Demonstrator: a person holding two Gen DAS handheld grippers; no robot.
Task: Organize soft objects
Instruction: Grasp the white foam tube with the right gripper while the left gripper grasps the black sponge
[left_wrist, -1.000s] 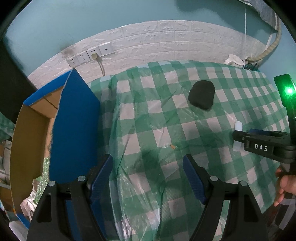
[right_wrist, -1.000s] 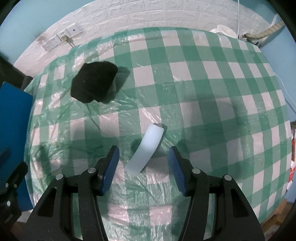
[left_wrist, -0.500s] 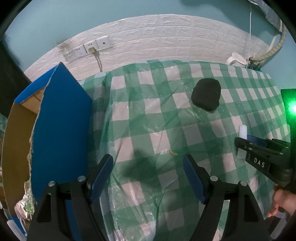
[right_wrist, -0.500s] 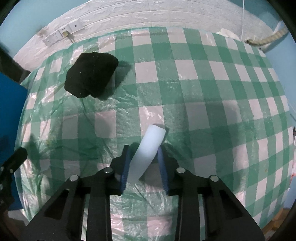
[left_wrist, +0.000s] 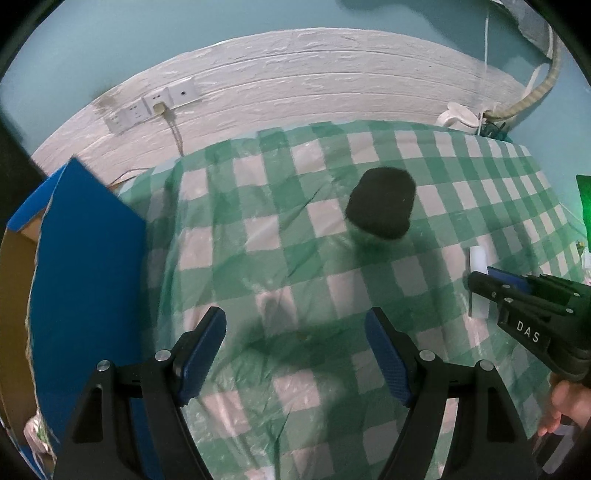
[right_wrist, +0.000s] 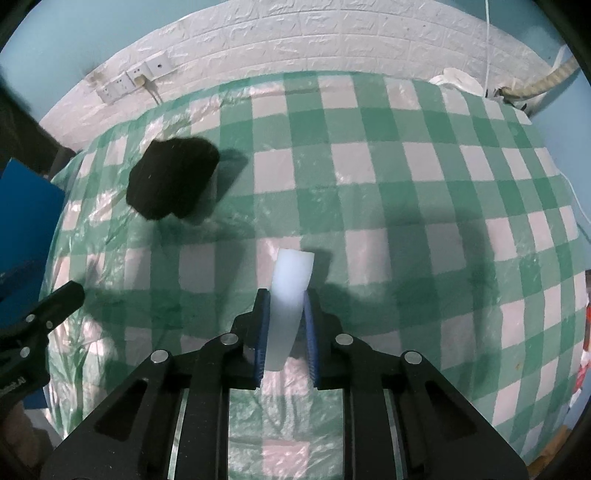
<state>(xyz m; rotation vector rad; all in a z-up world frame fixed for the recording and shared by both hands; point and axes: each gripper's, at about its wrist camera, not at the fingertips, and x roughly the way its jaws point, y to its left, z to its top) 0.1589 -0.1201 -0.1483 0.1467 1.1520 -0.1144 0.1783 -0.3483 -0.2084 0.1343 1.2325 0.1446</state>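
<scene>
A white foam strip (right_wrist: 290, 295) lies on the green checked tablecloth (right_wrist: 406, 192), and my right gripper (right_wrist: 285, 314) is shut on it, blue pads squeezing its sides. The left wrist view shows the same strip (left_wrist: 478, 260) poking out past the right gripper (left_wrist: 491, 280) at the right edge. A black soft lump (left_wrist: 382, 206) sits further back on the cloth, seen up and left of the strip (right_wrist: 171, 182) in the right wrist view. My left gripper (left_wrist: 295, 354) hangs open over bare cloth, nothing between its fingers.
A blue-sided cardboard box (left_wrist: 77, 280) stands open at the table's left edge. A white brick-pattern wall with sockets (left_wrist: 151, 107) runs behind the table. White cloth and a hose (left_wrist: 461, 116) lie at the back right corner. A person's hand (left_wrist: 565, 406) holds the right gripper.
The right gripper's jaws closed from wide apart onto the white foam strip. The left gripper drifted right, away from the blue box, staying open.
</scene>
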